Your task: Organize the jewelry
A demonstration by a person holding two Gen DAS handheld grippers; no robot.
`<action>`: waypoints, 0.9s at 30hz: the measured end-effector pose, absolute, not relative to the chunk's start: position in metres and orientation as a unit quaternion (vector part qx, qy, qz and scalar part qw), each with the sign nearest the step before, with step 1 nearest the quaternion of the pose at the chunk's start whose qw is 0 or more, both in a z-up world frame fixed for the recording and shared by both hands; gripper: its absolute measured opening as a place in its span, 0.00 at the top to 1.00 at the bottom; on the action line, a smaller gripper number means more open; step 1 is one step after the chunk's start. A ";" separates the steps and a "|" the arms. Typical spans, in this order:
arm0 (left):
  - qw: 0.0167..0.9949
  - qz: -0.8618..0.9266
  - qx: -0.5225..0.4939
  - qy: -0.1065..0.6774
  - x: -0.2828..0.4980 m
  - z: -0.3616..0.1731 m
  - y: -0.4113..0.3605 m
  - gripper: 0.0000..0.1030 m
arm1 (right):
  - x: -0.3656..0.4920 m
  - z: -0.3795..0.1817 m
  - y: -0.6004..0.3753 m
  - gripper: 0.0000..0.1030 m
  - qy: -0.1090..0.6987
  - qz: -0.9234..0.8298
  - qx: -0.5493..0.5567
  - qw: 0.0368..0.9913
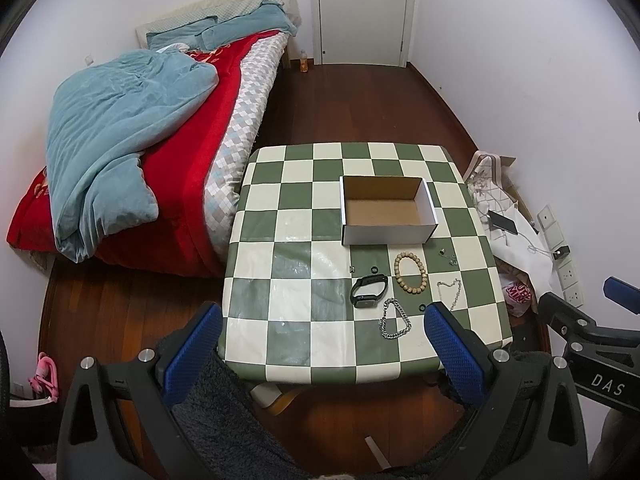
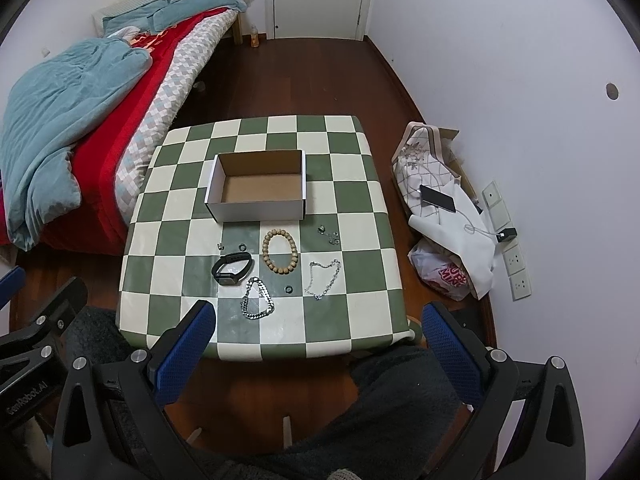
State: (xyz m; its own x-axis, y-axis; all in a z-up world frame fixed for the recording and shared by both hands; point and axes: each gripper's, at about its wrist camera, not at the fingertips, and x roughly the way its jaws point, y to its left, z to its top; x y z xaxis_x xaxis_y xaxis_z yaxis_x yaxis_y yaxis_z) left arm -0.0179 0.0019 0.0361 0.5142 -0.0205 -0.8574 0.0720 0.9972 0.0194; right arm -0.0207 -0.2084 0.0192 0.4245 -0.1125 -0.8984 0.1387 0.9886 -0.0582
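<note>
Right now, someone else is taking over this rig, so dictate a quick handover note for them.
Left claw: open, holding nothing, hovering at the table's near edge.
Right claw: open, holding nothing, likewise short of the table.
Cardboard box: on the checkered table, nothing inside.
In front of the box: bead bracelet, black watch, thick silver chain, thin silver chain, plus several small rings and earrings.
Done: nothing yet.
Left: move every piece into the box.

Both views above shared table
</note>
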 end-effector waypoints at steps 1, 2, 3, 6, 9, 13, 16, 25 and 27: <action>0.870 -0.026 0.027 0.492 -0.018 0.036 0.002 0.00 | -0.021 0.019 -0.208 0.00 0.531 -0.075 0.012 0.844; 0.870 -0.026 0.027 0.492 -0.018 0.036 0.002 0.00 | -0.020 0.019 -0.207 0.00 0.531 -0.074 0.012 0.844; 0.870 -0.026 0.026 0.492 -0.018 0.036 0.002 0.00 | -0.021 0.019 -0.207 0.00 0.531 -0.075 0.012 0.844; 0.870 -0.026 0.027 0.492 -0.018 0.035 0.002 0.00 | -0.021 0.020 -0.207 0.00 0.530 -0.074 0.011 0.844; 0.870 -0.027 0.026 0.491 -0.018 0.036 0.002 0.00 | -0.021 0.022 -0.206 0.00 0.530 -0.074 0.012 0.845; 0.870 -0.027 0.027 0.492 -0.018 0.035 0.002 0.00 | -0.021 0.022 -0.206 0.00 0.530 -0.073 0.012 0.845; 0.870 -0.028 0.027 0.492 -0.018 0.036 0.002 0.00 | -0.021 0.022 -0.206 0.00 0.530 -0.074 0.012 0.845; 0.870 -0.028 0.026 0.491 -0.019 0.037 0.002 0.00 | -0.022 0.021 -0.205 0.00 0.529 -0.074 0.011 0.845; 0.872 -0.024 0.028 0.489 -0.019 0.037 0.002 0.00 | -0.022 0.021 -0.205 0.00 0.530 -0.074 0.015 0.845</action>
